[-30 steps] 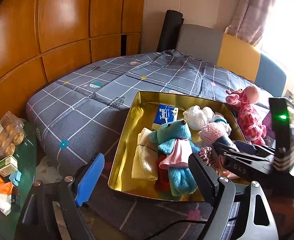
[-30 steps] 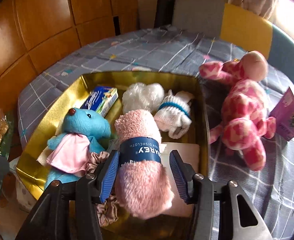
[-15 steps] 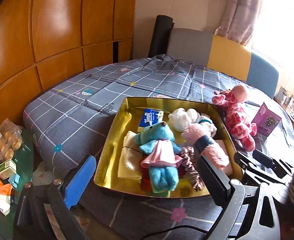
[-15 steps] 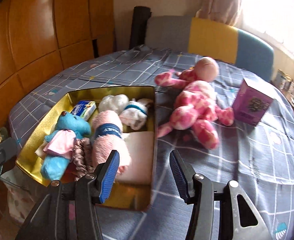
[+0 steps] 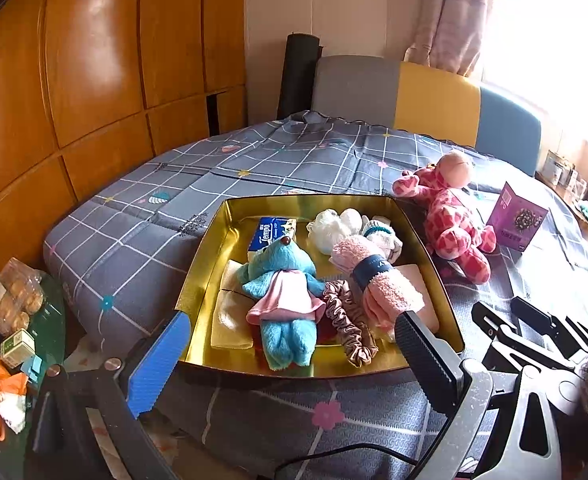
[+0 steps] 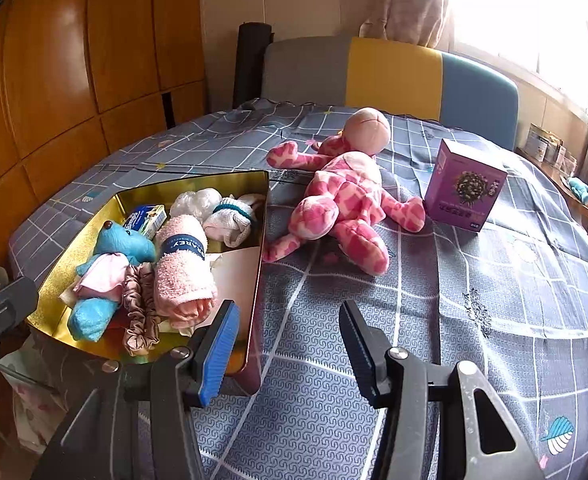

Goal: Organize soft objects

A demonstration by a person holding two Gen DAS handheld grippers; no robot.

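Observation:
A gold tray (image 5: 205,248) on the bed holds a blue plush toy (image 5: 281,280), a rolled pink towel (image 5: 378,280), a scrunchie (image 5: 350,328), a tissue pack (image 5: 271,232) and white socks (image 5: 382,236). My left gripper (image 5: 291,336) hangs open wide before the tray's near edge, with nothing held. A pink spotted plush (image 6: 346,196) lies on the bedspread right of the tray (image 6: 259,240). My right gripper (image 6: 287,312) is open and empty over the bedspread, beside the tray's right corner and short of the plush.
A purple box (image 6: 464,184) stands right of the pink plush. Behind the bed is a grey, yellow and blue headboard (image 6: 394,72), with wooden panels (image 5: 93,80) at the left. A glass side table (image 5: 9,320) with snacks sits at the lower left.
The right gripper has drawn back from the pink towel, which stays in the tray, and swung right toward the pink plush. The left gripper has backed away and its jaws have widened.

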